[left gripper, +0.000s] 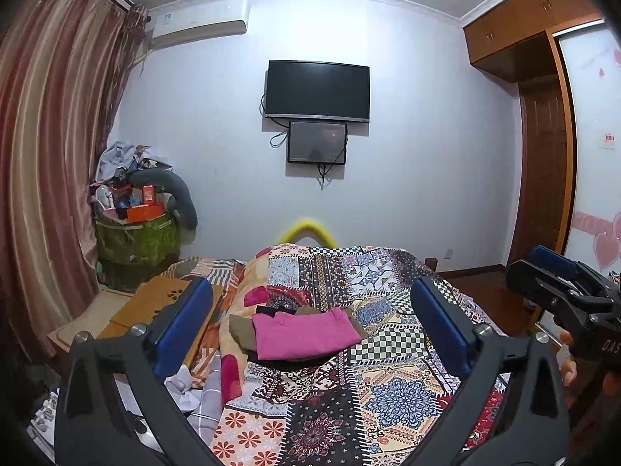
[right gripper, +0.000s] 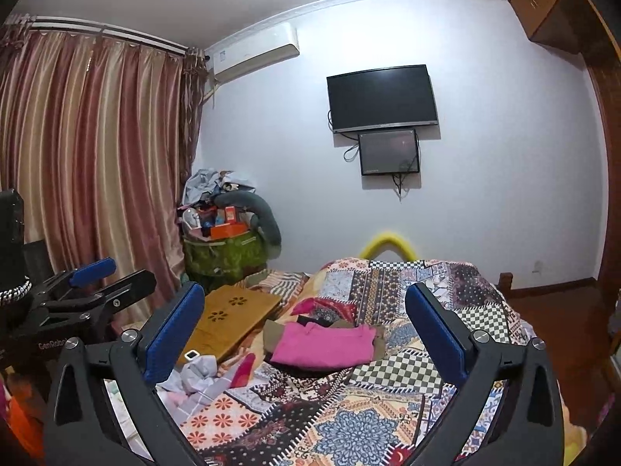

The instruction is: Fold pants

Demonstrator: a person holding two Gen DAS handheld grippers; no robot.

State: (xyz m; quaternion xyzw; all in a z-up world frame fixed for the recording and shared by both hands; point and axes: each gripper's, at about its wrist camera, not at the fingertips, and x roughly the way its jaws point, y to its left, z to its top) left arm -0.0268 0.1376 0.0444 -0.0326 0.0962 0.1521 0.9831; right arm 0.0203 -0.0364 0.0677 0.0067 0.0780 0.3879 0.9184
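Folded pink pants [left gripper: 304, 333] lie on top of a small stack of folded brown and dark garments [left gripper: 240, 330] on the patchwork quilt [left gripper: 388, 388]. They also show in the right wrist view [right gripper: 324, 343]. My left gripper [left gripper: 310, 328] is open and empty, held above the bed short of the stack. My right gripper [right gripper: 306, 332] is open and empty too, held at a similar height. The right gripper shows at the right edge of the left wrist view [left gripper: 559, 275]. The left gripper shows at the left edge of the right wrist view [right gripper: 97, 275].
A wooden lap tray [right gripper: 229, 316] lies on the bed left of the stack, with loose clothes [right gripper: 194, 378] in front of it. A heaped green basket [right gripper: 221, 248] stands by the curtain [right gripper: 85, 163]. A TV [right gripper: 382, 97] hangs on the far wall. A wardrobe [left gripper: 543, 163] stands at the right.
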